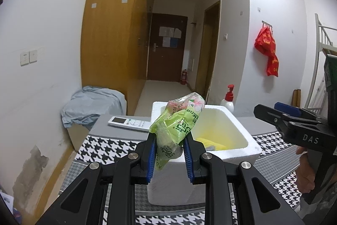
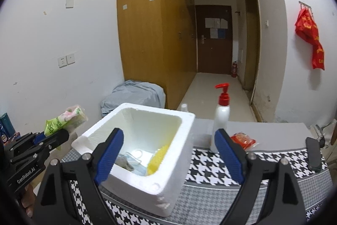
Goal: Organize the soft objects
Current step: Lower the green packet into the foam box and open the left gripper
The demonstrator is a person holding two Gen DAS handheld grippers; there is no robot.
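The left gripper (image 1: 169,153) clamps a crumpled green tissue pack (image 1: 175,130), held in the air just short of the white foam box (image 1: 242,134) on a houndstooth-covered table (image 1: 105,149). The right gripper (image 2: 168,153) hangs above the box, fingers spread wide and empty. Inside lie a yellow item (image 2: 157,159) and what may be a face mask (image 2: 134,158). Beyond stand a pump bottle (image 2: 221,117) and a red packet (image 2: 242,139).

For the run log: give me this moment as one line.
left gripper: shut on green tissue pack, raised beside foam box | right gripper: open, empty, over box | box: yellow sponge, mask inside
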